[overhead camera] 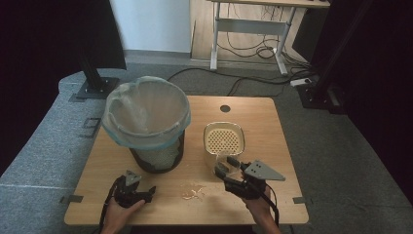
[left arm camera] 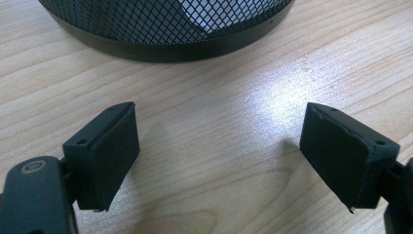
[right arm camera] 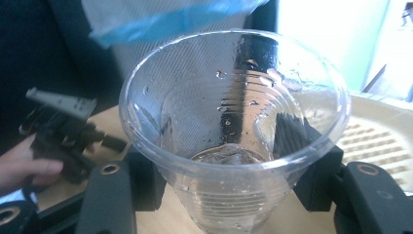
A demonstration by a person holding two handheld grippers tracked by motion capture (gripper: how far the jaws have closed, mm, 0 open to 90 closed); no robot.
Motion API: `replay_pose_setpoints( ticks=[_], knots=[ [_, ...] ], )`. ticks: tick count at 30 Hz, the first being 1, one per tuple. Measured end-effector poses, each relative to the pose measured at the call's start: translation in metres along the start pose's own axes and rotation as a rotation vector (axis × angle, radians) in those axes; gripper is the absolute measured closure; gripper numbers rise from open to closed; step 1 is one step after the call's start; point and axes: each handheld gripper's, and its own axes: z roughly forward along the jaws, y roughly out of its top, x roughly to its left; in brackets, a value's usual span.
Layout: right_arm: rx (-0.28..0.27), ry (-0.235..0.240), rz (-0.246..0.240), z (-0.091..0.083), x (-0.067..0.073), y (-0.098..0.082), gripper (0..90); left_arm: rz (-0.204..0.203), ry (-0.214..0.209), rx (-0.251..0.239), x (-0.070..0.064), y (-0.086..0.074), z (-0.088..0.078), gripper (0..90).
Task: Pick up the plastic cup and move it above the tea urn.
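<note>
Cup (right arm camera: pixel 234 131) of clear plastic, one only, sits upright between the jaws of the right gripper (overhead camera: pixel 233 174), which is closed on its ribbed lower wall; water drops cling inside it and a little liquid lies at its bottom. In the high view the cup (overhead camera: pixel 226 165) is held just above the tabletop (overhead camera: pixel 263 126), toward the near right corner, touching or just in front of the near edge of a single cream strainer bowl (overhead camera: pixel 223 139) with a perforated floor. The right hand (overhead camera: pixel 258 204) comes in from the near edge, forearm angled up and left, with the grey three-cornered plate on top of the gripper pointing right.

A small patch of spilled liquid or clear scraps (overhead camera: pixel 194 191) lies on the wood between the two grippers, near the near edge; which it is cannot be told.

The left gripper (overhead camera: pixel 134 187) rests low near the near left corner, held by the left hand (overhead camera: pixel 119 210), its jaws spread wide with nothing between them. In the left gripper view its two black pads (left arm camera: pixel 104 153) stand well apart over bare wood, aimed at the base of one black mesh bin (left arm camera: pixel 165 27). That bin (overhead camera: pixel 146 124), lined with a pale blue bag, stands on the left half of the tabletop, just beyond the left gripper and well apart from the bowl.
</note>
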Motion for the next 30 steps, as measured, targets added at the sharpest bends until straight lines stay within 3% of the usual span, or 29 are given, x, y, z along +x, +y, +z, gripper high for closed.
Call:
replay_pose_setpoints(
  ticks=[10,19,27,30],
  knots=[
    [-0.036,-0.077,0.011,-0.007,-0.033,0.037,40.2,0.002,-0.003,0.003,0.000,0.000,0.001,14.0],
    [-0.027,-0.147,0.002,0.009,-0.069,0.057,40.4,0.002,-0.005,0.004,0.000,0.000,0.001,14.0],
    [-0.004,-0.190,0.005,0.024,-0.086,0.063,40.3,0.003,-0.004,0.006,0.000,0.001,0.001,14.0],
    [0.007,-0.216,-0.015,0.031,-0.090,0.066,40.2,0.003,-0.004,0.006,0.000,0.001,0.002,14.0]
  ],
)
